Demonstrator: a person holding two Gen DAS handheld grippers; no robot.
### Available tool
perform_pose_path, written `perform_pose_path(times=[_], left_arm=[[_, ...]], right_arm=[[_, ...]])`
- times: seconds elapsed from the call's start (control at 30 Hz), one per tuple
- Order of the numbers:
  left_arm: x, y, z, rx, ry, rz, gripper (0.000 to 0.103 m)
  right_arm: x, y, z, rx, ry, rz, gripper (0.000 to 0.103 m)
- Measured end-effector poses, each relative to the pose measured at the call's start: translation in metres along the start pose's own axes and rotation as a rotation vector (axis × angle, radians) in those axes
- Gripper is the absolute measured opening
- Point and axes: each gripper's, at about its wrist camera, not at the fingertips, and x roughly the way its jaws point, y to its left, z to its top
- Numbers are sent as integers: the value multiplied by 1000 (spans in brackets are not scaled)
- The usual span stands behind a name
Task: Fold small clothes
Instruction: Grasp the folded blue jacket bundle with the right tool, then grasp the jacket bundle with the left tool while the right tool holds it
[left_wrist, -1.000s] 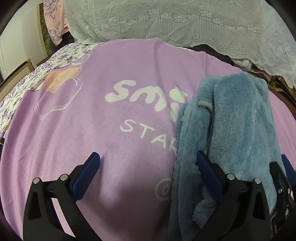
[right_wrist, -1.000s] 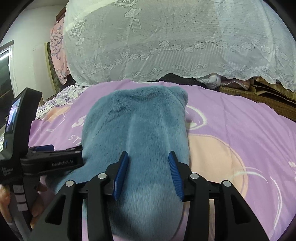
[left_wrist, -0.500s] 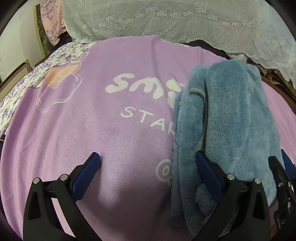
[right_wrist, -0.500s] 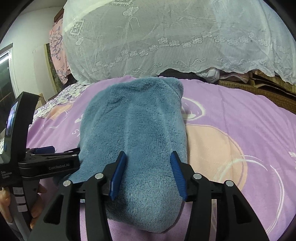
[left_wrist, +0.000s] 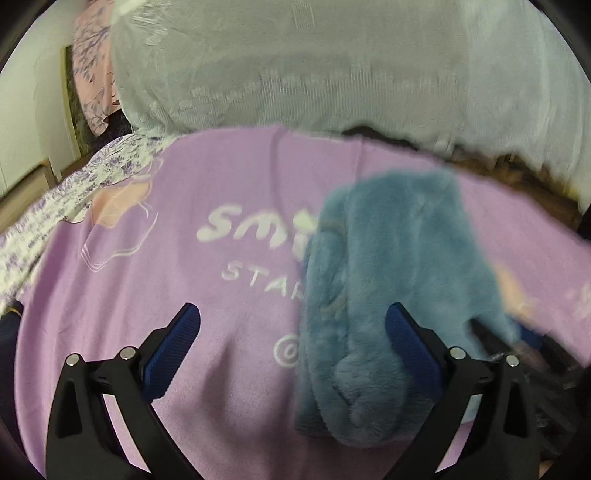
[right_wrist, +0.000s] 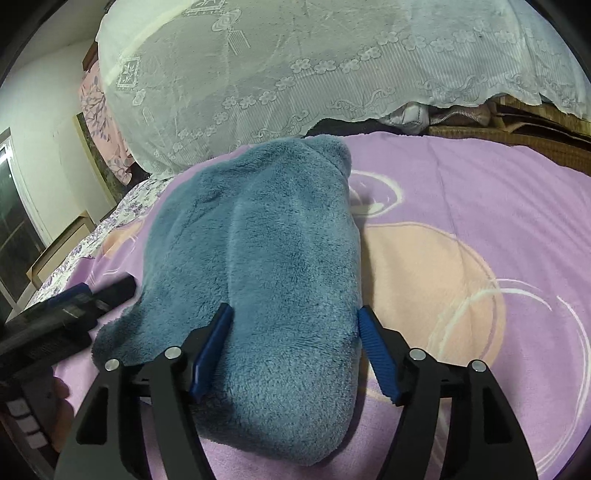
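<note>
A fluffy blue garment (right_wrist: 266, 236) lies folded into a long bundle on the purple blanket (right_wrist: 461, 206). My right gripper (right_wrist: 295, 350) is open, its blue pads astride the bundle's near end and not clamping it. In the left wrist view the same garment (left_wrist: 388, 266) lies to the right. My left gripper (left_wrist: 291, 343) is wide open and empty; its right finger (left_wrist: 410, 343) overlaps the bundle's near end, its left one stands over bare blanket (left_wrist: 184, 266). The left gripper's body (right_wrist: 62, 317) shows at the right view's left edge.
A white lace cover (right_wrist: 314, 74) drapes a tall pile behind the blanket. A floral sheet (left_wrist: 55, 206) runs along the bed's left edge. A woven mat and dark clothes (right_wrist: 517, 125) lie at the back right.
Both grippers have pulled back and up from the bundle. The right jaws have opened wider. The left view is motion-blurred and tilted higher, showing more lace cover.
</note>
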Motion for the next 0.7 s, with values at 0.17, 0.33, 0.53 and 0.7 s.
perform_pose_path(times=[0.17, 0.33, 0.53, 0.7], left_arm=[[19, 6, -1, -27, 64, -16, 99], [14, 1, -2, -3, 32, 11, 99], [4, 9, 0, -42, 13, -27, 99], [-3, 18, 6, -88, -6, -74, 98]], right_arm=[[1, 1, 0, -5, 4, 1, 72], [-1, -1, -1, 8, 1, 1, 73], [-17, 3, 12, -23, -59, -17, 73], [-16, 6, 28, -33, -70, -9, 73]])
